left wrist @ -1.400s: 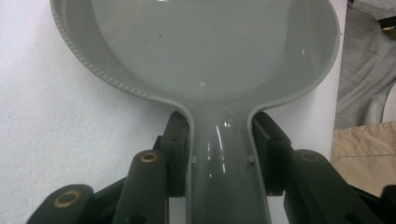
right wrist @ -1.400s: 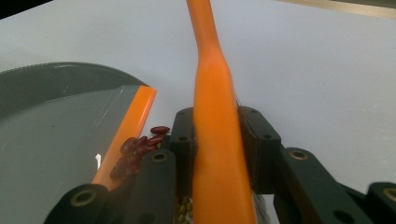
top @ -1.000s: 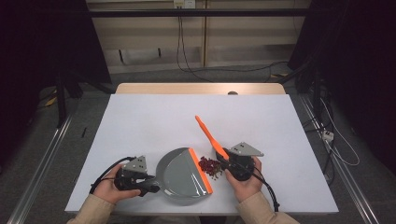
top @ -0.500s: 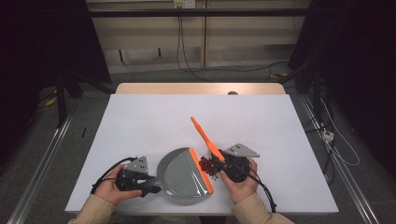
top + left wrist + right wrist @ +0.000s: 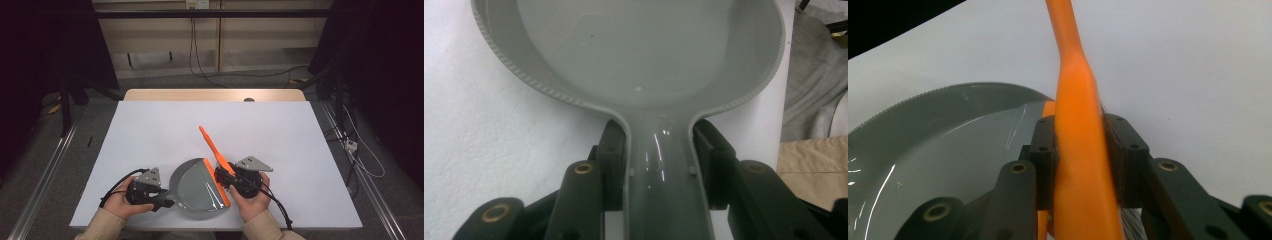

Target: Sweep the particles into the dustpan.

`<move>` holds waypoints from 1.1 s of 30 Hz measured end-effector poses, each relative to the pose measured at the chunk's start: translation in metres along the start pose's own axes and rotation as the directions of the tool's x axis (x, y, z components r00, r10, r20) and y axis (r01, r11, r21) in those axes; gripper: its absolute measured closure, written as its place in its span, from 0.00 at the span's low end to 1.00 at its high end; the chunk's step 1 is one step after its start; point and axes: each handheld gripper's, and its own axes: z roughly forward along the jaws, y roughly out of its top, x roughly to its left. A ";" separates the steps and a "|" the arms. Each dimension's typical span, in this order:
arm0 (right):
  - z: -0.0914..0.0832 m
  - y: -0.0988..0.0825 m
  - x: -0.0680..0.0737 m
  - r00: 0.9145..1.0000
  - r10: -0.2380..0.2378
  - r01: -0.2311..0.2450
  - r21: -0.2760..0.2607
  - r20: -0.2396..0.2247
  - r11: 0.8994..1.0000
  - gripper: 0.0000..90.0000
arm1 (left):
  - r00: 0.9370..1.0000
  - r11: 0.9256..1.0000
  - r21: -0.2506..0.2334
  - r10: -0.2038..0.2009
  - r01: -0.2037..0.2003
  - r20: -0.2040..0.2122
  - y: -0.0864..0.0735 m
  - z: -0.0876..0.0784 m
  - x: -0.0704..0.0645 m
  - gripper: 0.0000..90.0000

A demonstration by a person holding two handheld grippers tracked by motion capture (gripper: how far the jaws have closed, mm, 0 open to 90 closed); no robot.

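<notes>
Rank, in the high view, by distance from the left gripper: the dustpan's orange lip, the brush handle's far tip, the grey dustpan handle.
1. Dustpan handle, clamped in the left gripper.
2. Orange lip, on the pan's right edge.
3. Brush handle tip, farther up the table.

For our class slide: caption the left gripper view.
Left gripper clamps the grey dustpan by its handle on the white table.

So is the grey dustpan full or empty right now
Mostly empty. The left gripper view shows the dustpan with a bare grey basin, just a tiny speck or two. Its orange lip cannot be checked for crumbs.
</notes>
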 end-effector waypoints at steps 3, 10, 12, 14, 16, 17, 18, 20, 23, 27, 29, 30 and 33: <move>0.001 -0.001 0.004 1.000 0.000 0.000 -0.004 0.004 1.000 0.77 | 1.000 1.000 0.004 -0.002 0.002 -0.005 0.000 0.001 -0.001 0.70; 0.002 -0.002 0.008 1.000 0.016 -0.016 -0.010 -0.008 1.000 0.77 | 1.000 1.000 0.004 -0.005 0.005 -0.001 0.000 0.001 -0.001 0.70; 0.002 -0.002 0.009 1.000 0.019 -0.020 -0.010 -0.008 1.000 0.77 | 1.000 1.000 0.004 -0.005 0.005 -0.027 0.000 0.001 -0.002 0.70; 0.003 -0.002 0.011 1.000 0.019 -0.019 -0.012 -0.016 1.000 0.77 | 1.000 1.000 0.005 -0.006 0.006 -0.009 0.000 0.001 -0.001 0.70; 0.004 -0.002 0.013 1.000 0.022 -0.022 -0.014 -0.020 1.000 0.77 | 1.000 1.000 0.002 -0.009 0.009 -0.010 0.000 0.002 -0.001 0.70; 0.005 -0.001 0.014 1.000 0.022 -0.022 -0.015 -0.019 1.000 0.77 | 1.000 1.000 0.000 -0.011 0.011 -0.009 0.000 0.002 -0.001 0.70; 0.005 -0.001 0.015 1.000 0.026 -0.027 -0.016 -0.017 1.000 0.77 | 1.000 1.000 0.000 -0.011 0.011 -0.009 0.000 0.002 -0.001 0.70; 0.006 -0.001 0.017 0.999 0.030 -0.030 -0.017 -0.024 0.999 0.77 | 1.000 1.000 -0.002 -0.009 0.009 -0.009 0.000 0.002 -0.001 0.70; 0.007 -0.002 0.018 0.999 0.032 -0.033 -0.022 -0.025 0.999 0.77 | 1.000 1.000 -0.009 -0.011 0.011 0.000 -0.001 0.002 -0.001 0.70; 0.008 -0.001 0.019 0.998 0.050 -0.051 -0.022 -0.037 0.998 0.77 | 1.000 1.000 -0.004 -0.013 0.013 -0.009 0.000 0.002 -0.001 0.70; 0.008 -0.001 0.020 0.998 0.046 -0.046 -0.021 -0.039 0.999 0.77 | 1.000 1.000 -0.010 -0.014 0.014 0.000 -0.001 0.002 -0.001 0.70; 0.009 -0.001 0.021 0.998 0.048 -0.049 -0.022 -0.043 0.999 0.77 | 1.000 1.000 -0.012 -0.015 0.015 0.002 -0.001 0.002 -0.001 0.70; 0.010 0.000 0.023 0.998 0.048 -0.049 -0.017 -0.048 0.999 0.77 | 1.000 1.000 -0.012 -0.016 0.016 0.001 -0.001 0.002 -0.001 0.70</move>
